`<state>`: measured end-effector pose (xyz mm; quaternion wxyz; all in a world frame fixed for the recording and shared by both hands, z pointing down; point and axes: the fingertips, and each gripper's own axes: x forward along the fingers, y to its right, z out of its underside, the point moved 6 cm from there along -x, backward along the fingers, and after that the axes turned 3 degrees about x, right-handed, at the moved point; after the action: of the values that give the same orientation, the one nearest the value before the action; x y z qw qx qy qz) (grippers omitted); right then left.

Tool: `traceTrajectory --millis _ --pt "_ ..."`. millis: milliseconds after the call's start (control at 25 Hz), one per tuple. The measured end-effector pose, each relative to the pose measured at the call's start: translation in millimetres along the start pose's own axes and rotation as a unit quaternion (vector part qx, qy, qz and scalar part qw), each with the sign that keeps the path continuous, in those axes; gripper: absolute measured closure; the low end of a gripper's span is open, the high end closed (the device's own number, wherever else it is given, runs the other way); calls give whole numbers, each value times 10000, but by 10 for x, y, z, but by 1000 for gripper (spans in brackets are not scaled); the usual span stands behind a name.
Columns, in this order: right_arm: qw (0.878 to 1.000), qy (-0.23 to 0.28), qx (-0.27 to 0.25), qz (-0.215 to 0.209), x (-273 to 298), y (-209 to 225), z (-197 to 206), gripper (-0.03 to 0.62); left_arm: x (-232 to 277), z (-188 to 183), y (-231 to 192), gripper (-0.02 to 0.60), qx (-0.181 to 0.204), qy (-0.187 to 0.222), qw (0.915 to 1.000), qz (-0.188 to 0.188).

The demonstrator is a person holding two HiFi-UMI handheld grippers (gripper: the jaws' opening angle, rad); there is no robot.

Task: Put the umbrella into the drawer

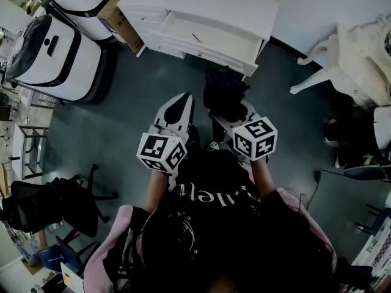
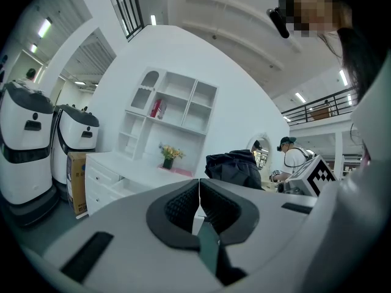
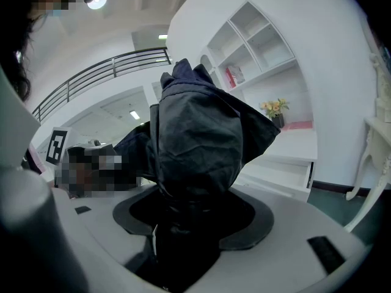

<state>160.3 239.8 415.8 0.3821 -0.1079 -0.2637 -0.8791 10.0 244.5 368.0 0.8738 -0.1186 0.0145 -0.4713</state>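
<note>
In the right gripper [image 3: 192,211], whose jaws are clamped on its lower end, stands the umbrella [image 3: 197,133]. It is folded and black, and its thin creased cloth bunches out loosely above the grip. The left gripper [image 2: 199,193] is beside it with its ribbed dark pads pressed together on nothing. Farther off, the white desk [image 1: 201,2] has its drawer [image 1: 208,36] pulled out, a shallow white box well apart from the umbrella, with dull grey-green floor [image 1: 134,96] between. Far left are two rounded white machines [image 1: 56,55] and a cardboard box [image 1: 117,22]. A white moulded chair [image 1: 349,58] is at the right and a black office chair [image 1: 54,205] at the near left.
</note>
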Motion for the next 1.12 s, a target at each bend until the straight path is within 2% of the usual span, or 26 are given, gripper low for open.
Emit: traceTrajectory --millis 280,480,840,1120 --pt "9999 -36 59 99 145 124 -52 309 156 -3 -147 565 13 -62 10000 38" --pt "9998 -125 58 157 402 237 -165 309 340 -10 -402 565 -8 -119 9999 33" --pt "9990 -276 161 304 1275 475 -627 309 949 -231 -1245 565 -71 -220 9995 200" --pt "9983 -279 261 440 1911 500 -991 309 1289 -484 -1915 565 -69 -202 9991 369"
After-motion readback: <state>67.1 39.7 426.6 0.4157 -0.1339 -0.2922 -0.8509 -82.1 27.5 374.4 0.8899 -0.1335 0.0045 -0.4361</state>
